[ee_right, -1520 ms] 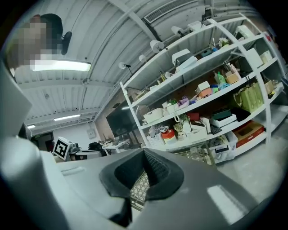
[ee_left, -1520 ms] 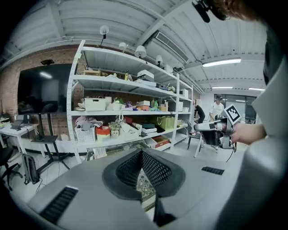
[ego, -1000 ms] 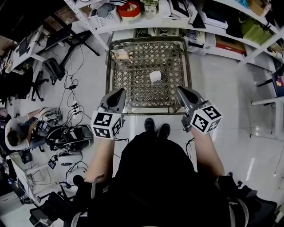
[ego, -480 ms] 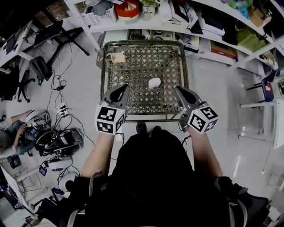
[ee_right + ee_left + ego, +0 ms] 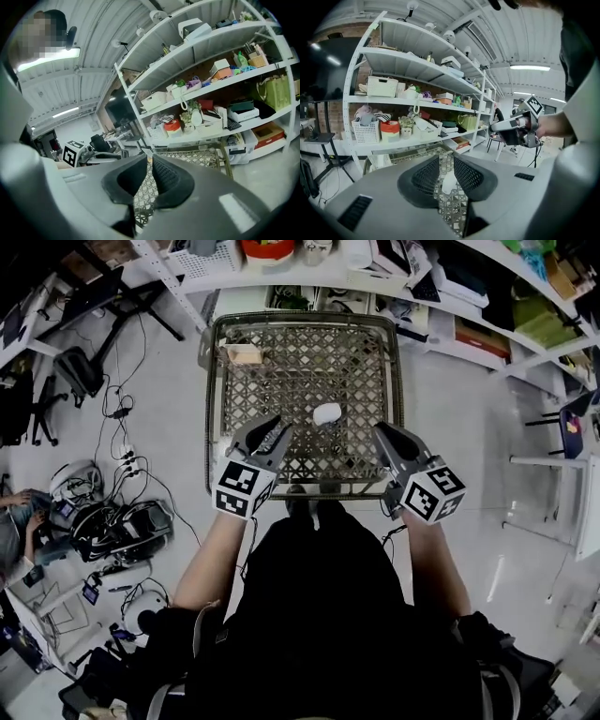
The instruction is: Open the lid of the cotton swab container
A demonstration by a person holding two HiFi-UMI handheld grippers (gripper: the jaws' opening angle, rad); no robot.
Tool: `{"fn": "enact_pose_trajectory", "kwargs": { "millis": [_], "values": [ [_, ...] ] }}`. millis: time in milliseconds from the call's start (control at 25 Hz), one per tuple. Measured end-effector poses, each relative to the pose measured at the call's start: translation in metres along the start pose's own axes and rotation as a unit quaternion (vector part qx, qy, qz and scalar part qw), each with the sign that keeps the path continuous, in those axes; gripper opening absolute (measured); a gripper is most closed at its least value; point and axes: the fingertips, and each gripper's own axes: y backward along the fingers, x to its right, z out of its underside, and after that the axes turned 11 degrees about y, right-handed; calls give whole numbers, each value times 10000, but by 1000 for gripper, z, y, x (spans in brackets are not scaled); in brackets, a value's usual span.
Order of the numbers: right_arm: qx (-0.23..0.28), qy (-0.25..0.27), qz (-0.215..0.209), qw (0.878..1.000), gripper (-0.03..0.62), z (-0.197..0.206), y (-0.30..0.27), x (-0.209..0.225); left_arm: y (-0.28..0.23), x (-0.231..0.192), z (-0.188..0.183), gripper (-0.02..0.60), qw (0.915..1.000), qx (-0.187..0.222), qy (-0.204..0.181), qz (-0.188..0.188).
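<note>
The small white container (image 5: 326, 413) sits on the counter (image 5: 272, 371), and its lid is too small to read. The left gripper (image 5: 277, 430) hangs just left of the container and the right gripper (image 5: 382, 430) just right of it. Both sets of jaws have just been opening slightly, with nothing between them. If the lid is shut, I judge one gripper should pin the body before the other lifts the lid's edge.

No word, brand name or number could be read anywhere. The only printed marks were black-and-white square codes. In the head view they stood on the left marker cube (image 5: 246, 491) of the left gripper (image 5: 278, 427) and the right marker cube (image 5: 433, 493) of the right gripper (image 5: 380, 428), both just below the middle of the frame. Any print on the boxes on the shelves (image 5: 417, 100) was too small and blurred to read.
</note>
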Motion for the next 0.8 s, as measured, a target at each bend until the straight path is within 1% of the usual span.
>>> {"fn": "enact_pose_trajectory", "kwargs": {
  "millis": [200,280,440,560,640,720,800],
  "values": [
    [-172,-239,-23,9996,44,24,-13,16,-39,-6,33,141,9993,-207,-211,250],
    [-247,-323,-46,9992,44,34,-18,20,-54,-9,45,166,9988,-258,-232,352],
    [-288,-480,-68,9984,44,52,-28,26,-75,-18,64,190,9981,-335,-244,461],
    [-328,-581,-67,9978,44,71,-37,28,-84,-26,79,195,9976,-364,-275,518],
    [-352,-622,-73,9974,44,83,-40,28,-90,-26,91,202,9964,-443,-440,569],
    [-380,-666,-76,9970,44,94,-41,29,-98,-24,106,209,9939,-584,-696,625],
    [-381,-724,-78,9966,44,102,-43,29,-109,-24,118,217,9913,-728,-850,694]
  ]
}}
